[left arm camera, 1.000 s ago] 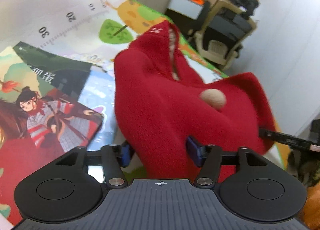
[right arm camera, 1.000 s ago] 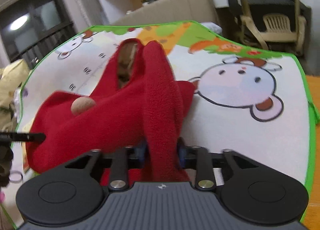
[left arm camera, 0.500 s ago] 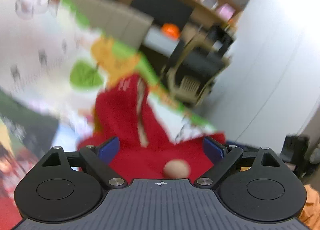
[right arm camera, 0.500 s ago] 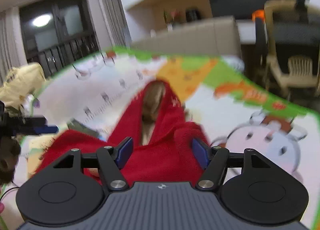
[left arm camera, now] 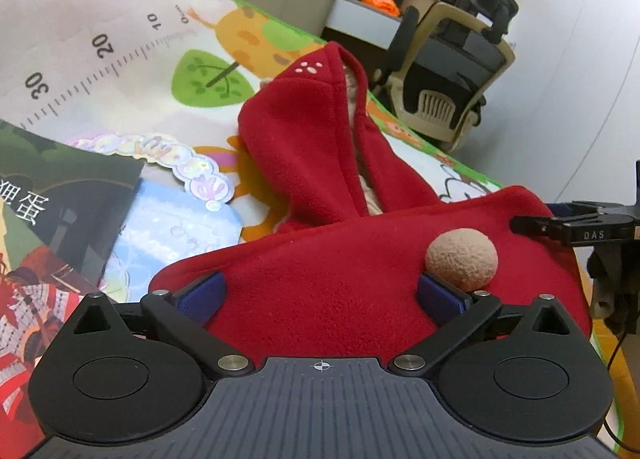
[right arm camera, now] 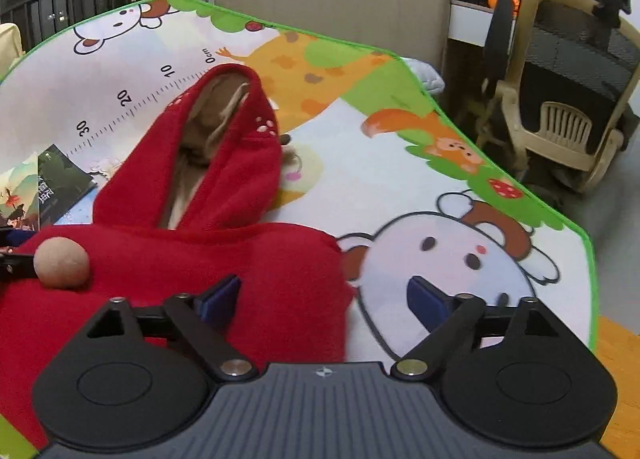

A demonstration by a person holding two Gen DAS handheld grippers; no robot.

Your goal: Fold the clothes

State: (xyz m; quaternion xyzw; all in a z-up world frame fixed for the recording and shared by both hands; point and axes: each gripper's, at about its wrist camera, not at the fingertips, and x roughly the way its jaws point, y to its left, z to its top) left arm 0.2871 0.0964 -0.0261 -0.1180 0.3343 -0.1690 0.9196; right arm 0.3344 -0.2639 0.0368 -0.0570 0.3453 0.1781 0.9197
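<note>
Both my left gripper [left arm camera: 320,295] and right gripper [right arm camera: 326,297] have fingers spread, pinching nothing; red hoodie [left arm camera: 320,271] fold between them looks loose, pompom [left arm camera: 461,261] beside one finger might snag.

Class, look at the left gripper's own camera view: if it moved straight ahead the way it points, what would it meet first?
Most likely the red fleece garment. The left gripper is open with the folded cloth lying between its fingers, directly ahead; the hood lies further on.
</note>
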